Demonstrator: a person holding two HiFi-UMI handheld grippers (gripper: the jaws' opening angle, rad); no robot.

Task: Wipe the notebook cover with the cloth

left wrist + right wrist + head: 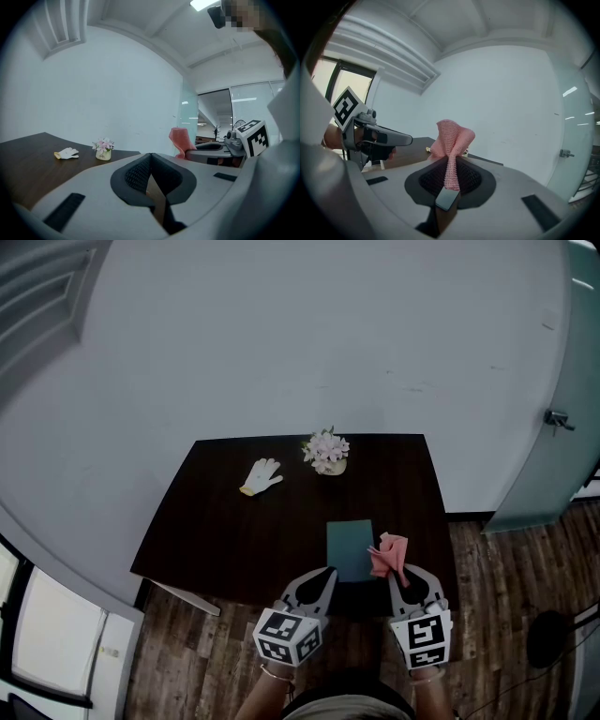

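Holding the pink cloth [452, 140] in my right gripper [403, 570], I have its jaws pressed together on a twisted neck of the fabric, with the loose end flaring above them. I judge that grip leaves enough free cloth to drag across a flat surface. The teal notebook [350, 549] lies flat near the front edge of the dark tabletop [225, 531], just ahead of and between the two grippers. The cloth sits just beside the notebook's right edge and looks raised rather than resting on the cover, so wiping appears not yet begun.

My left gripper [323, 576] is at the notebook's near left corner, its jaws closed together on nothing. From there it seems well placed to steady the book if needed. Both grippers sit low at the near side of the tabletop, side by side and aimed forward and slightly inward.

A white glove [262, 476] and a small pot of flowers [325, 451] stand well apart at the far side, clear of the work.
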